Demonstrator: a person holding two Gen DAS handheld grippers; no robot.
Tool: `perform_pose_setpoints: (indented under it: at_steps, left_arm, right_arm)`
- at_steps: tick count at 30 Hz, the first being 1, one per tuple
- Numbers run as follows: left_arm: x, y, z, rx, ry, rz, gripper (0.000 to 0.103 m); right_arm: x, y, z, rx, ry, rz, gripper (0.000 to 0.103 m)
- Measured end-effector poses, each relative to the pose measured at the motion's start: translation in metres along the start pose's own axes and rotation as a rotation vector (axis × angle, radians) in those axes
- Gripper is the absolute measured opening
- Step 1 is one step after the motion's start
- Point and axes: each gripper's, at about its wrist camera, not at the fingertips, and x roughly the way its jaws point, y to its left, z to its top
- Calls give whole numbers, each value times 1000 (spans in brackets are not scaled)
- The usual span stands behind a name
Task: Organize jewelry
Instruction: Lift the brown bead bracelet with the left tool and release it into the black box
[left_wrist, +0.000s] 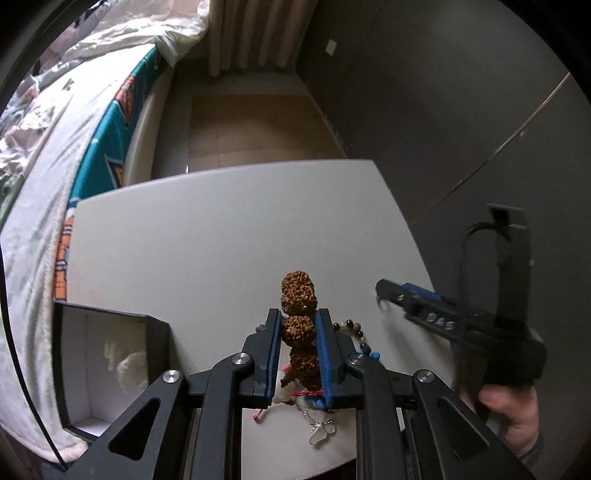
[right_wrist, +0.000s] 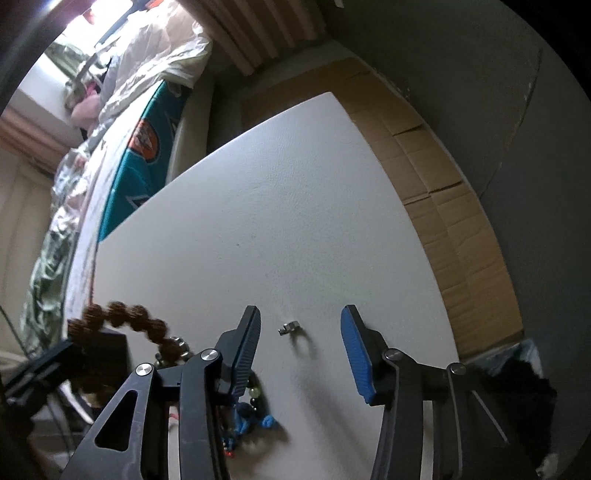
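Note:
My left gripper (left_wrist: 298, 314) is shut on a bracelet of large rough brown beads (left_wrist: 298, 295) and holds it above the white table (left_wrist: 221, 229). The bracelet also shows in the right wrist view (right_wrist: 129, 317) at the left. An open black box with a white lining (left_wrist: 103, 362) stands to the left of it. Under the left gripper lie a dark bead bracelet with a blue tassel (left_wrist: 364, 345) and a clear butterfly pendant (left_wrist: 323, 428). My right gripper (right_wrist: 301, 314) is open and empty, just above a small silver ring (right_wrist: 290, 326). The blue tassel (right_wrist: 247, 417) lies by its left finger.
A bed with white bedding and a teal sheet (left_wrist: 48, 166) runs along the table's left side. A grey wall (left_wrist: 461, 110) stands on the right. Brown flooring (right_wrist: 443, 192) lies beyond the table's right edge. A curtain (left_wrist: 251, 33) hangs at the far end.

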Motion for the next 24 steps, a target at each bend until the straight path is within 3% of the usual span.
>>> perform_pose_setpoints:
  at_steps: [4,5,8,17,24]
  left_arm:
    - [-15,9,3,-15,-34,1,19]
    - [-20,12,4,-19,-40,2,19]
    - [-29,18,4,-32,-59,1,19]
    - [-64,42,3,-71,-131,-24,19]
    - [-83,68,-3,-112,-176,-35,19]
  right_arm:
    - [4,14,0,-69,-6,-92,43]
    - [4,17,-1,-88,-7,-120,38]
    - [5,18,0,-96,19,-133,7]
    - [-19,7,-8,0,24,54,7]
    - [-38,38,-19,-13,17,164,7]
